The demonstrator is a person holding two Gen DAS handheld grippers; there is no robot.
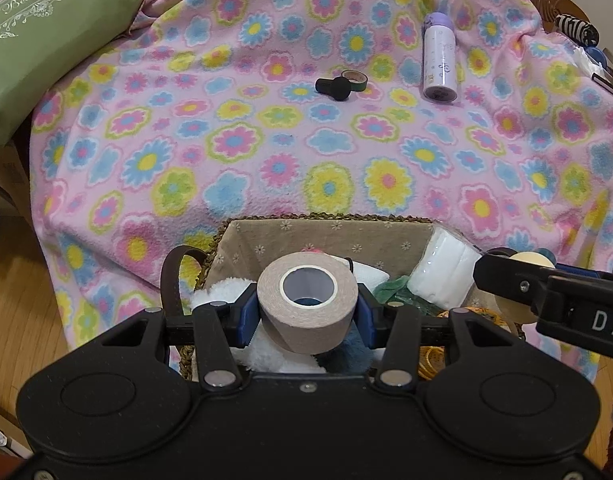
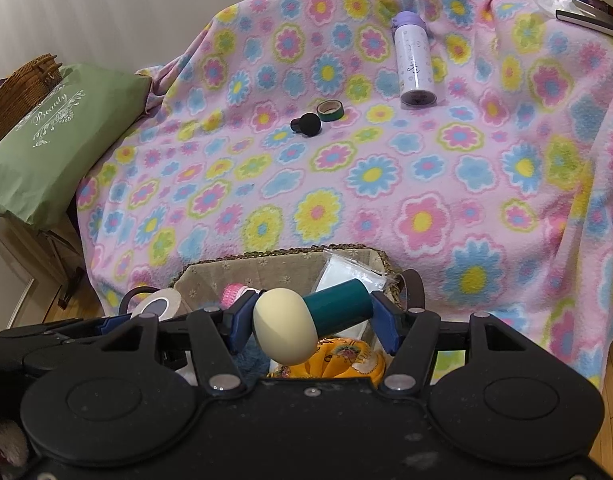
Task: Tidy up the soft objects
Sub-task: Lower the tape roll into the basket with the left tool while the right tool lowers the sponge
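Both tongs hovered loaded over the crowded basket (image 1: 330, 236).

The left tongs (image 1: 308, 312) clamped a beige tape roll (image 1: 308, 304); the right tongs (image 2: 312, 322) pinched a cream-headed teal applicator (image 2: 306, 320) at a slant, so it could have twisted free. With the tools so near each other, they risked colliding. The basket's lower contents stayed hidden beneath them; a black applicator (image 1: 334, 87), small tape (image 1: 355, 80) and bottle (image 1: 438, 60) lay on the blanket (image 1: 266, 152).
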